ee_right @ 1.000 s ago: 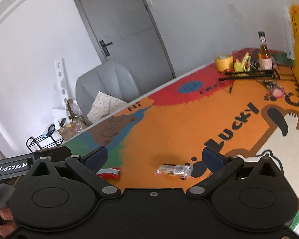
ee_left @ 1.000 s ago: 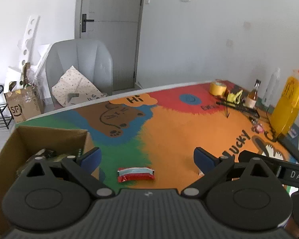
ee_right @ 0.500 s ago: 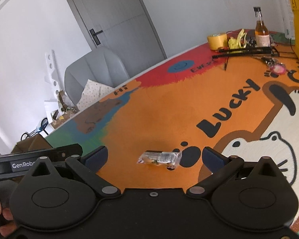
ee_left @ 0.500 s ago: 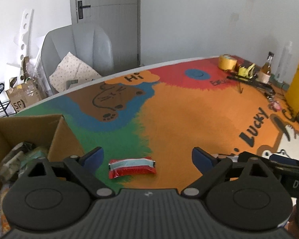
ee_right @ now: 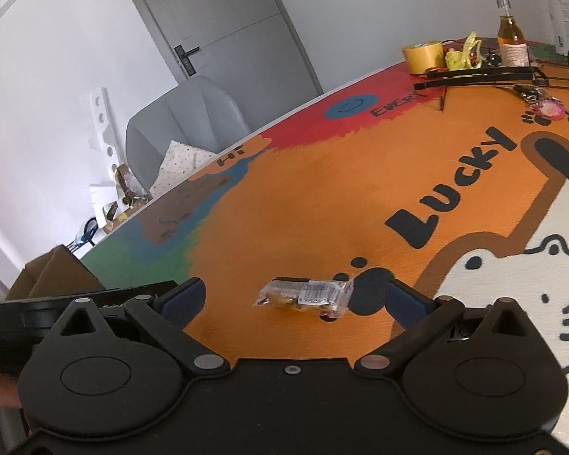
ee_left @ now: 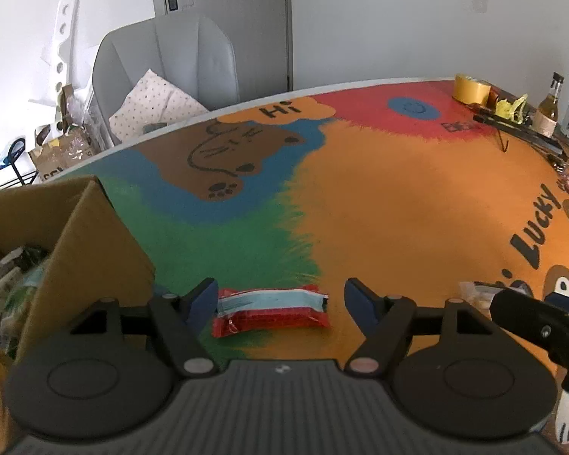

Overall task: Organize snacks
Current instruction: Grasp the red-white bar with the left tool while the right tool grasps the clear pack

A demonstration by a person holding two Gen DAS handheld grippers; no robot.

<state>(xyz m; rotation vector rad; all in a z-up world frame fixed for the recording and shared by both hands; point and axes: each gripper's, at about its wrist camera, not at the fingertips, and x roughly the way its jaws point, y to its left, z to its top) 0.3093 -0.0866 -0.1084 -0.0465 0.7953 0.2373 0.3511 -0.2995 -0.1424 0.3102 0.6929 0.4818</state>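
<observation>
Left gripper [ee_left: 278, 299]: jaws closing, roughly two-thirds spread, with the red snack packet [ee_left: 271, 311] lying lengthwise between them on the worktop [ee_left: 398, 197]. The left blue pad sits at or just beside the packet's left end — contact cannot be confirmed; the right pad stands clear of the right end with a visible gap. The packet is flat on the green-to-orange boundary of the painted surface, not lifted and not yet gripped.

Right gripper [ee_right: 294, 299]: jaws released and spread wide, holding nothing. A clear snack packet [ee_right: 303, 295] with a barcode label lies on the orange area between the two pads, apart from both, next to the black paw print.

Cardboard box [ee_left: 68, 235]: open, standing on the worktop just left of the left gripper, with several wrapped snacks visible inside.

Far end of the worktop — a roll of yellow tape [ee_right: 423, 57], a glass bottle [ee_right: 512, 36] and a black rack [ee_right: 478, 76], all well apart from both packets. A grey chair [ee_left: 170, 64] stands beyond the far edge.
</observation>
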